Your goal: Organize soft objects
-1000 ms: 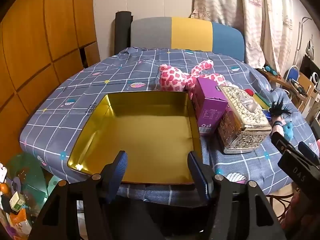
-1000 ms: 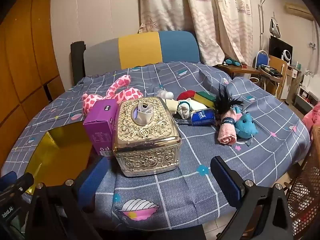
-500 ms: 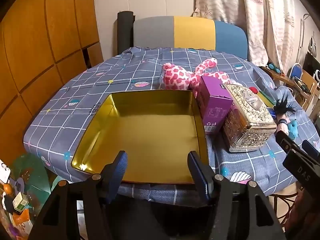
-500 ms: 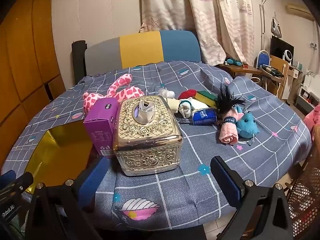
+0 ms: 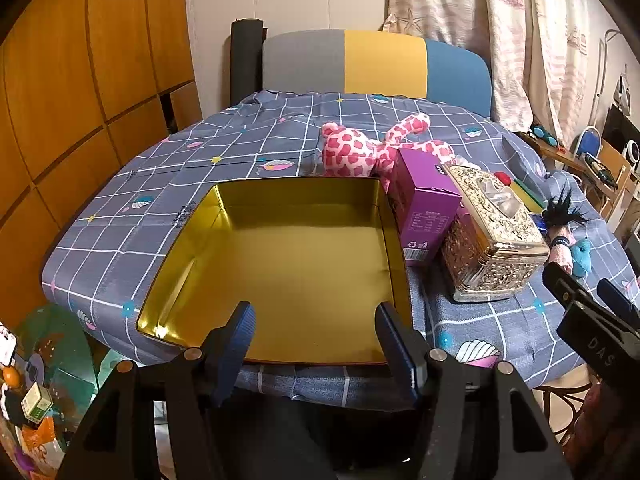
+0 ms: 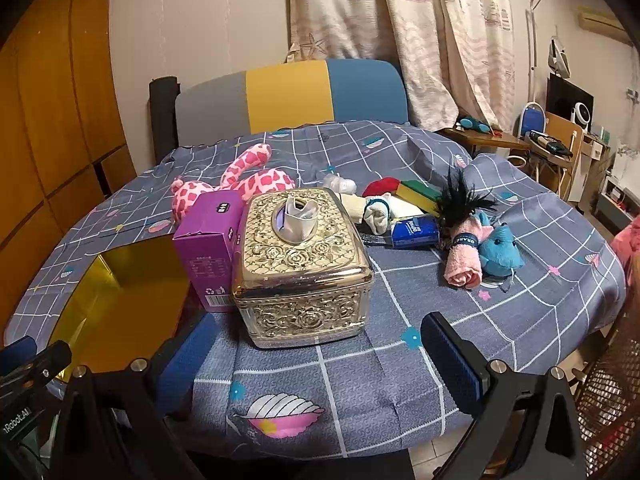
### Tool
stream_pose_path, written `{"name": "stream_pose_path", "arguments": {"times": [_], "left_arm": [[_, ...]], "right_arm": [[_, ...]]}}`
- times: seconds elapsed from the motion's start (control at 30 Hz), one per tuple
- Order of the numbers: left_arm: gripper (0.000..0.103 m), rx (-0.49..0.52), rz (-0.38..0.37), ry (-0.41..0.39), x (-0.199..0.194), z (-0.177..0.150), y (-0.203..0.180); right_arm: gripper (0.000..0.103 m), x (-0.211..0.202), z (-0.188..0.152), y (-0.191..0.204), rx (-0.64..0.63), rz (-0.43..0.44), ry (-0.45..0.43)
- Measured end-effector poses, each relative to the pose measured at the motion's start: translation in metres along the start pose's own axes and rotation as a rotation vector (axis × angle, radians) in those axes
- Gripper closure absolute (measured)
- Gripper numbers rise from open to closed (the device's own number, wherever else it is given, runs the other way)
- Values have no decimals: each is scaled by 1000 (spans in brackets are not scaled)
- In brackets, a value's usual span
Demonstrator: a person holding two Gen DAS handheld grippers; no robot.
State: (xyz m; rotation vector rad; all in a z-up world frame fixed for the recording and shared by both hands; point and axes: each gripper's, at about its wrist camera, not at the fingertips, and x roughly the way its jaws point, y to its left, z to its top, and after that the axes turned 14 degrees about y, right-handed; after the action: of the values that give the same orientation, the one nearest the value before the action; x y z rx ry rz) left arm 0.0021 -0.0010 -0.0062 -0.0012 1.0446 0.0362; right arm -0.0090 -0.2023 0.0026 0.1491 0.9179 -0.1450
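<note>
Left tongs (image 5: 316, 334) gape over the near rim of the shallow gold metal tray (image 5: 280, 256). Right tongs (image 6: 316, 356) gape, holding nothing, before the ornate gold tissue box (image 6: 300, 264). Pink spotted plush rabbit (image 6: 240, 184) lies at 11 o'clock; rolled pink towel (image 6: 464, 260) at 2.

Both wrist views face across table (image 5: 120, 248); share tissue box (image 6: 300, 264).

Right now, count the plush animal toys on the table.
2. The pink spotted plush lies behind the purple box; the blue plush lies right of the rolled pink towel. Others may be hidden in the clutter.
</note>
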Motion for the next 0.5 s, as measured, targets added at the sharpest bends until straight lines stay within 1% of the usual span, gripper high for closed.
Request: {"name": "stream_pose_path", "arguments": {"times": [0.5], "left_arm": [[40,7,-11,7,1,-2,-2]], "right_arm": [[0,2,-1,2,-9,6,8]]}}
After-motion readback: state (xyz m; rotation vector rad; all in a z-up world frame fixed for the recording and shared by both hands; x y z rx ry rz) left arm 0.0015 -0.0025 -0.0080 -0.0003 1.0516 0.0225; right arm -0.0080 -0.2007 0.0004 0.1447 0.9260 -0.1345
